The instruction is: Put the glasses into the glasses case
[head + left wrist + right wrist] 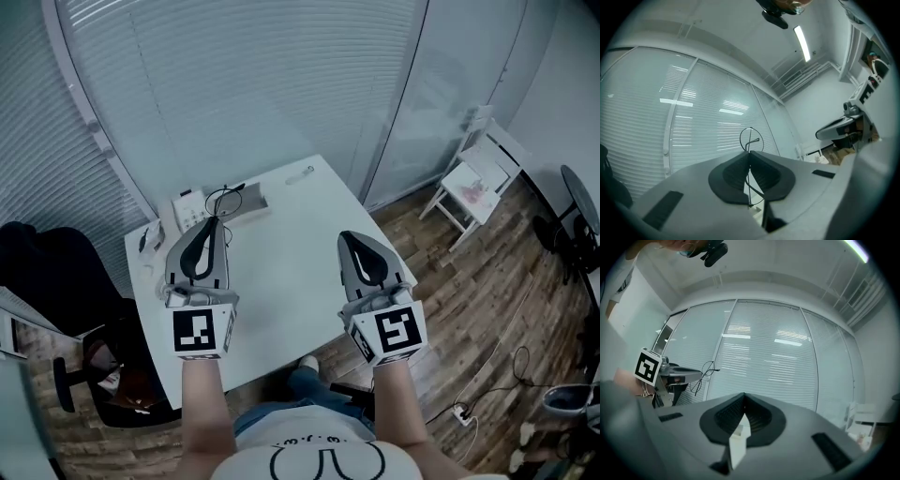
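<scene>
- Noted closed blinds (234,84) across the upper half of the head view. No bearing on the task.
- Found white worktop (291,272) at centre frame, bare across the middle and lower part, with loose items gathered at its upper left corner. Judged a suitable open area for the packing step.
- Recorded left gripper (215,223) at left of centre, above the worktop's left side. Jaws pressed together on the glasses (753,141), clamped on the thin wire frame with one round rim standing clear above the jaw tips. Judged a pinch on the frame rather than a lens, keeping the glass unmarked and the frame free to be steered.
- Recorded right gripper (350,235) at right of centre, level with the left and well apart from it. Jaws brought together with nothing seen gripped. Took the pale sliver behind the tips to be worktop seen through the gap. Judged held in reserve, probably to steady or open the case.
- Noted a white box (191,206) at the worktop's upper left corner, just beyond the left jaw tips. Purpose not determined.
- Noted a flat grey item (246,199) beside that box. Judged likely the glasses case, though too small to confirm, and cannot tell whether open or closed. Not touched by either gripper.
- Assessed progress: glasses lifted clear of the worktop and near that grey item, not yet in any case.
</scene>
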`<state>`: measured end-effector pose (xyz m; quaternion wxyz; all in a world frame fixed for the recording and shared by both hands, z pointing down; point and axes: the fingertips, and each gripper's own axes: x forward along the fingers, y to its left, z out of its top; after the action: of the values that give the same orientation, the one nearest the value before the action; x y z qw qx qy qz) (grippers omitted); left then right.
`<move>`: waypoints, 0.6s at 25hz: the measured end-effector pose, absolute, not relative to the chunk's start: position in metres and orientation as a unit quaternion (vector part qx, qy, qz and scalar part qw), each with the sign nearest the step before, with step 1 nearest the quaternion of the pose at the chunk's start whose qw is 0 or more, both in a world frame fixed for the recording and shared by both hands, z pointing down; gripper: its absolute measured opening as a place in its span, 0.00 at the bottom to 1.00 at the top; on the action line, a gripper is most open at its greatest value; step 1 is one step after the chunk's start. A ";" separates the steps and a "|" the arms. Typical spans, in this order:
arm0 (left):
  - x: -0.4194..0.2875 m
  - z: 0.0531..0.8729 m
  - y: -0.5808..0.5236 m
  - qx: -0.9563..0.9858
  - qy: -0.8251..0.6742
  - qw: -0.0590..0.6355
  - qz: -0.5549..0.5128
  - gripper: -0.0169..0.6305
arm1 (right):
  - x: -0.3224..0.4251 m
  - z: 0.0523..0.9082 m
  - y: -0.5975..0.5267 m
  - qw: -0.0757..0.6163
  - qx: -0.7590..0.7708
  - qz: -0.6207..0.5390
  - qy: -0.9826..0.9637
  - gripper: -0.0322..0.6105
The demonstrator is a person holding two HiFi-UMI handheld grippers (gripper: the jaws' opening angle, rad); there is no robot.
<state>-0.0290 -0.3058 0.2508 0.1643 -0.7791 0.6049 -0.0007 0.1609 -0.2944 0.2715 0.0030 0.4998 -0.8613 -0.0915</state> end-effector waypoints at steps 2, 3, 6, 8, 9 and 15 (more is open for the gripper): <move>-0.029 0.256 -0.324 -0.767 0.621 0.162 -0.010 0.06 | 0.166 0.275 -0.316 0.004 0.491 -0.087 -0.867 0.07; -0.030 0.259 -0.330 -0.762 0.627 0.162 -0.014 0.06 | 0.168 0.278 -0.324 0.004 0.487 -0.085 -0.869 0.07; -0.034 0.268 -0.343 -0.754 0.635 0.163 -0.030 0.06 | 0.172 0.288 -0.342 0.003 0.479 -0.080 -0.874 0.07; -0.038 0.272 -0.352 -0.754 0.636 0.160 -0.040 0.06 | 0.172 0.293 -0.352 0.001 0.479 -0.072 -0.875 0.07; -0.041 0.273 -0.356 -0.755 0.636 0.156 -0.042 0.06 | 0.171 0.295 -0.357 0.001 0.478 -0.069 -0.876 0.07; -0.052 0.284 -0.386 -0.758 0.636 0.134 -0.052 0.06 | 0.163 0.306 -0.380 0.016 0.471 -0.061 -0.880 0.07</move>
<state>-0.0523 -0.3857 0.2839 0.1342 -0.7578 0.6364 -0.0521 0.1633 -0.3801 0.3059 0.0162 0.4713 -0.8797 -0.0613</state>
